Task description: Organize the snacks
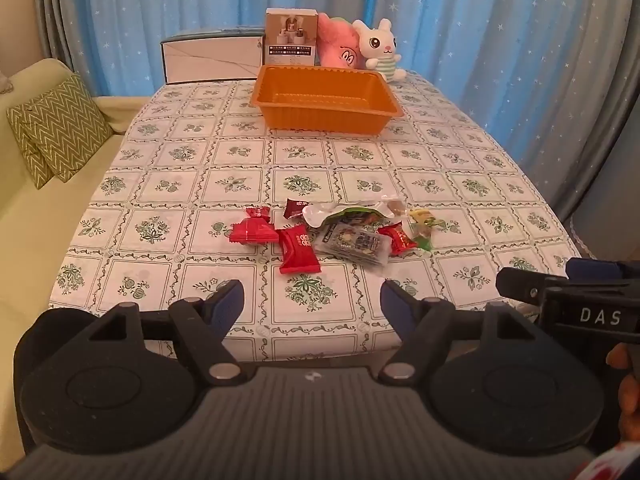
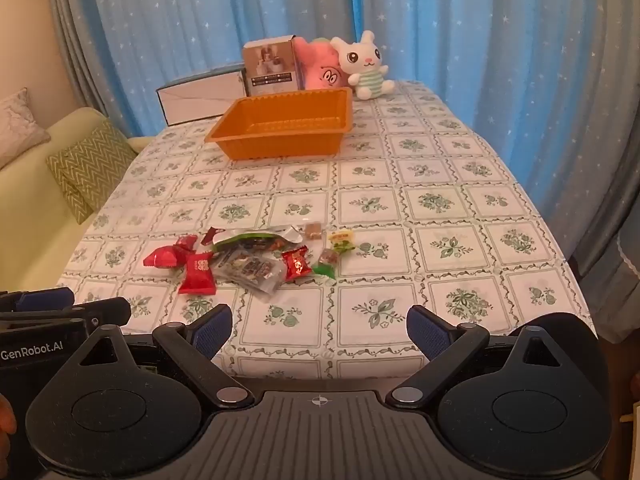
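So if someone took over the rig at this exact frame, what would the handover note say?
Left gripper: open, empty, hovering over the near table edge.
Right gripper: open, empty, beside the left one, also at the near edge.
Snacks: a loose pile of small wrapped packets on the floral tablecloth, including the large red packet, a clear printed pouch and a green-wrapped candy.
Orange plastic tray: at the far end of the table, in front of the plush toys; nothing visible inside it.
Done: nothing moved into the tray.
Left: every packet.
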`<state>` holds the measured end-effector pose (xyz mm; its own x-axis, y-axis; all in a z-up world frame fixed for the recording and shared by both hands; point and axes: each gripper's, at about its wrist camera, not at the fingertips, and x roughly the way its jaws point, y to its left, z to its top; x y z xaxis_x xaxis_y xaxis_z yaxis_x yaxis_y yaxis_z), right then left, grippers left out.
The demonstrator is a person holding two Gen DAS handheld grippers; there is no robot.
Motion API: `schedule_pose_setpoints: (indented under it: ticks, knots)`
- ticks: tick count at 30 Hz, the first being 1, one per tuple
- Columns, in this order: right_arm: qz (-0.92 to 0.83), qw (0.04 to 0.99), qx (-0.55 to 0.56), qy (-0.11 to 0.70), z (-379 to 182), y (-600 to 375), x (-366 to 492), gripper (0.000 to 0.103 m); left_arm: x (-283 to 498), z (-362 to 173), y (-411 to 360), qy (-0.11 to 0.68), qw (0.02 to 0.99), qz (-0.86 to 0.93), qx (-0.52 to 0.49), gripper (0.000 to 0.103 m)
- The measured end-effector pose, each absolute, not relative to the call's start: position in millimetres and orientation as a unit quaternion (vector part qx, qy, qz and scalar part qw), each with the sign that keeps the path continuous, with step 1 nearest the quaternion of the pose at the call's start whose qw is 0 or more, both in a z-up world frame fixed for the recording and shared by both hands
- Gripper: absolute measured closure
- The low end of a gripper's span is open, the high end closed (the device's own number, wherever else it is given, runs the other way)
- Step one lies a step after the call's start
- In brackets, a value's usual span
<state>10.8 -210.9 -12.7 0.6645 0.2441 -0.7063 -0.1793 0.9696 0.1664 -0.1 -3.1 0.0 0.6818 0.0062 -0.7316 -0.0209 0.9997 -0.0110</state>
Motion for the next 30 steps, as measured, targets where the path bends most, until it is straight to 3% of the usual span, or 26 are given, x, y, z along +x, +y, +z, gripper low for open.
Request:
schedule_pose_setpoints:
  ticks: [30]
  knots:
    - [0.114,0.912,0.036,0.392,-14.7,-210.0,10.5,0.009,0.7,-2.9,2.0,0.404,0.914,-0.003,-0.036,0.031]
